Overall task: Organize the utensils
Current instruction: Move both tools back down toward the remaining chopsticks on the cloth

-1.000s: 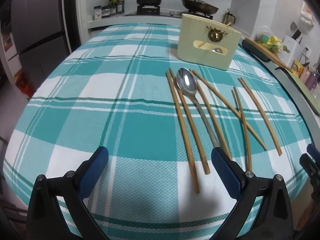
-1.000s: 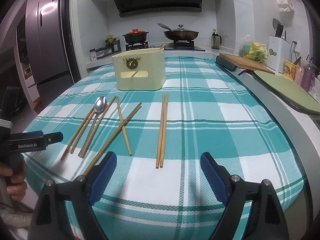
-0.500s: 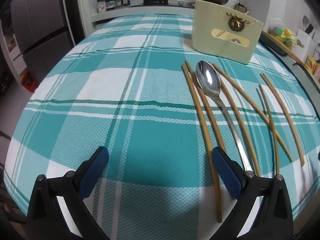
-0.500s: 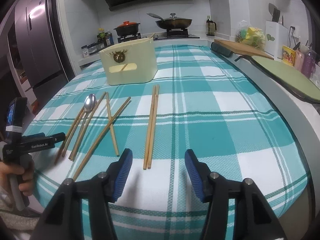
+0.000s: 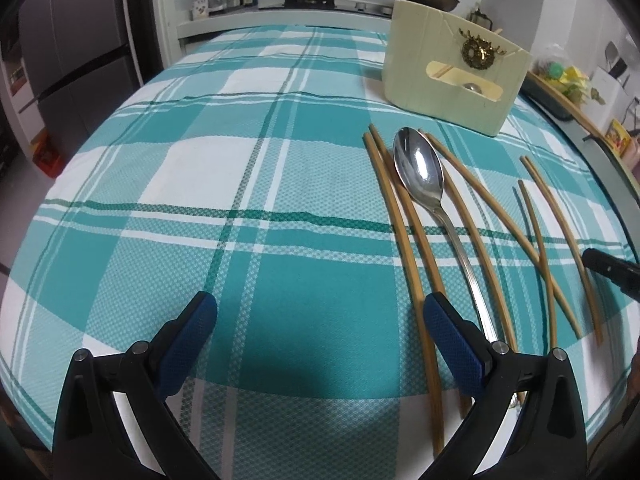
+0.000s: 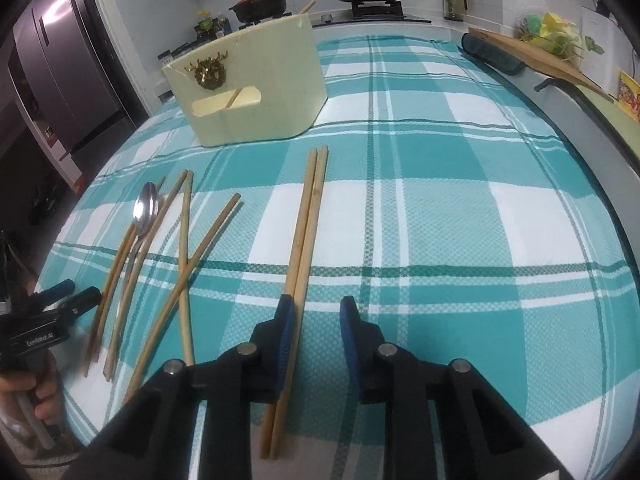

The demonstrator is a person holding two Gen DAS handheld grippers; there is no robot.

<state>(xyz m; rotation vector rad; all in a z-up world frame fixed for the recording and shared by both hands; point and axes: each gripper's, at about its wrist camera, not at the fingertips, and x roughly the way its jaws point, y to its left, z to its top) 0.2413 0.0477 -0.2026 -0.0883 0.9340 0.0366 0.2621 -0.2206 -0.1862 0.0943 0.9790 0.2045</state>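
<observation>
Both grippers, left [image 5: 320, 316] and right [image 6: 316, 316], had matte black plastic arms with round silver screws and ribbed blue fingers [image 5: 452, 332]; bare skin showed on the person's left hand [image 6: 38, 396].

The room is dim, with a cool, bluish cast over everything. A soft dark shadow pools on the checked cloth [image 5: 280, 208] just ahead of the left tongs [image 5: 320, 316]. The spoon [image 5: 420, 172] beyond them carries a bright white glint on its bowl, and the fridge [image 6: 68, 60] far off to the left of the right tongs [image 6: 316, 312] shows a pale sheen. Straight lines bow hard at the edges, corners go black, and the rim looks smeared.
</observation>
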